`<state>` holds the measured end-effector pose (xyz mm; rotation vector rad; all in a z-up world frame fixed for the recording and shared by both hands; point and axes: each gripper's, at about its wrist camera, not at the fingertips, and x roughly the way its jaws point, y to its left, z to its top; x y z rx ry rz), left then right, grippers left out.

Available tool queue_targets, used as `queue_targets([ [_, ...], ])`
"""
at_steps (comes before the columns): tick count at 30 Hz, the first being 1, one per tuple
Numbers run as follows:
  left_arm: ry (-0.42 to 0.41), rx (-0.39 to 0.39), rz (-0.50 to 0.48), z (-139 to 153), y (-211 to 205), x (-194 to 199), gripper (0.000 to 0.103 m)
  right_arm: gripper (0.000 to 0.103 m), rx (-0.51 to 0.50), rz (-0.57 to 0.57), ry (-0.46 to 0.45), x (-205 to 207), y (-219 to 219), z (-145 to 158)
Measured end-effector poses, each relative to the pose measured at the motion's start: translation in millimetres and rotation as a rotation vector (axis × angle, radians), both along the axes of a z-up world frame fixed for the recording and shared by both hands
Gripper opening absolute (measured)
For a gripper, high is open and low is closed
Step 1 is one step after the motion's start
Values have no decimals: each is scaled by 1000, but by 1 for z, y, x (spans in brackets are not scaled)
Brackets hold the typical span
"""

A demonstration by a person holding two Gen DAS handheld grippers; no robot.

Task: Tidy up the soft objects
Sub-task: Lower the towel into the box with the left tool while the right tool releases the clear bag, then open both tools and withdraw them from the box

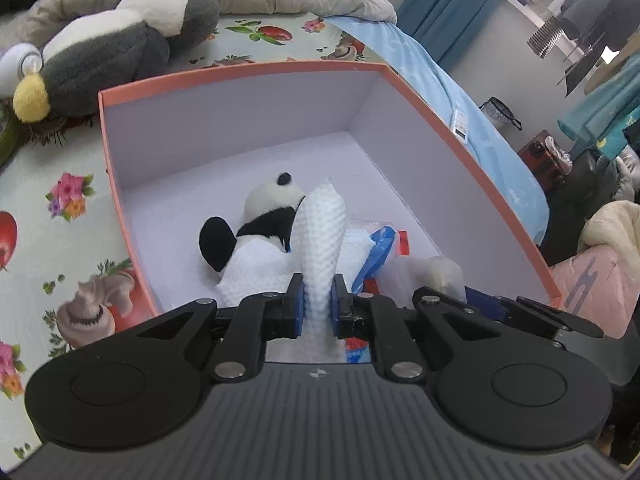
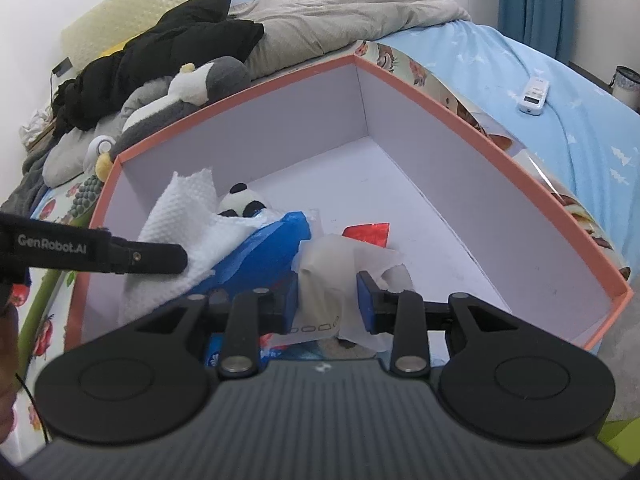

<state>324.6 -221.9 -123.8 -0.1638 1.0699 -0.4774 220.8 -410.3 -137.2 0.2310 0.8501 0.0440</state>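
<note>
Several soft items already in box [image 1: 248, 80] — panda plush [image 1: 256, 216], blue bag [image 2: 264, 248]. Left gripper [image 1: 318, 304] clenched on white embossed towel [image 1: 320, 232], low inside box. Right gripper [image 2: 327, 300] over box; jaws flank crumpled tissue [image 2: 320, 276], can't tell if pads bite. We still see penguin plush [image 1: 112, 44] left on bed — remains.

I work over a bed [image 1: 460, 92] with a pale blue sheet. A floral mat [image 1: 60, 184] printed with fruit and flowers lies spread on it. On the mat sits the open orange box [image 1: 248, 70], and a grey-and-white penguin plush [image 1: 108, 44] lies just beyond its far wall. A beige quilt [image 2: 340, 4] and black clothing [image 2: 168, 48] are heaped further back. A white remote [image 2: 534, 94] rests on the sheet.
</note>
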Motion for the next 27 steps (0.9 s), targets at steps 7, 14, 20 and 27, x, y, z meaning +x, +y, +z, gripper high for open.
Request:
queue_targets([
  [7, -39, -14, -17, 12, 1, -9, 55, 50, -5, 0, -16, -6, 1, 7],
  [14, -133, -42, -2, 53, 17, -34, 56, 50, -10, -18, -86, -28, 4, 39],
  [20, -195, -58, -2, 104, 37, -67, 56, 50, -13, -19, -169, -52, 16, 81],
  [27, -286, -94, 6, 156, 58, -109, 56, 50, -9, -13, -269, -90, 28, 129],
])
